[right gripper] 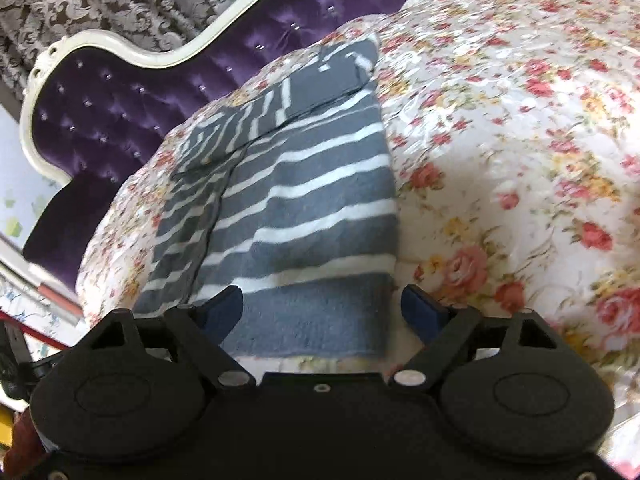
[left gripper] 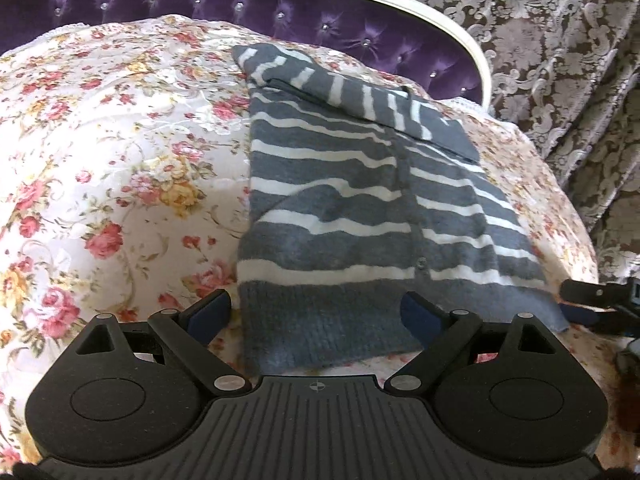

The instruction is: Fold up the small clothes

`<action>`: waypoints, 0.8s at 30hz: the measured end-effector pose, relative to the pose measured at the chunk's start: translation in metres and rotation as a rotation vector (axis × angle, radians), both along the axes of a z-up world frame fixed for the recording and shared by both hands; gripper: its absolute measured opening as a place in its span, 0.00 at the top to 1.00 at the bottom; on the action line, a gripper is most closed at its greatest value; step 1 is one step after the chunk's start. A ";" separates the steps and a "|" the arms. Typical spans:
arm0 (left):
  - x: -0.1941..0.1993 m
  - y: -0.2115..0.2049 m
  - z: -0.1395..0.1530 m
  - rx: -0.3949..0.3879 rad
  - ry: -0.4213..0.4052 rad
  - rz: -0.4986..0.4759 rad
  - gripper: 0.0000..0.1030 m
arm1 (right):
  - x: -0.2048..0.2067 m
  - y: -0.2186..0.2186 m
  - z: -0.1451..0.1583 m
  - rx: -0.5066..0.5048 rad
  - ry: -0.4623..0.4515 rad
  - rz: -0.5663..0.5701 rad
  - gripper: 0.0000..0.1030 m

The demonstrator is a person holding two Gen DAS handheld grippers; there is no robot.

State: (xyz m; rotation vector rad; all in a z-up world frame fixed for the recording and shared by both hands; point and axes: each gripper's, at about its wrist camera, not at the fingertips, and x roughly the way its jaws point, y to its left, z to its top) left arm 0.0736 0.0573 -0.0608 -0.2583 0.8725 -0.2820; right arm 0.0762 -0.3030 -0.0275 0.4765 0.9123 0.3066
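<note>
Two tools spread wide, left tool, right tool, over striped sweater

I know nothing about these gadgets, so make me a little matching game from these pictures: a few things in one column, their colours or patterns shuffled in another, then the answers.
Things:
1. cardigan
2. bedspread
3. headboard
4. left gripper finger pads

Looks:
A. purple, tufted with studs
B. blue
C. grey with white stripes
D. white with red and yellow flowers

Pairs: 1-C, 2-D, 3-A, 4-B
</note>
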 end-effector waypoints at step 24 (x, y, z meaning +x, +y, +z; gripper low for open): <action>0.003 0.011 -0.002 -0.044 0.010 0.009 0.76 | -0.014 0.004 -0.002 -0.028 -0.062 -0.044 0.59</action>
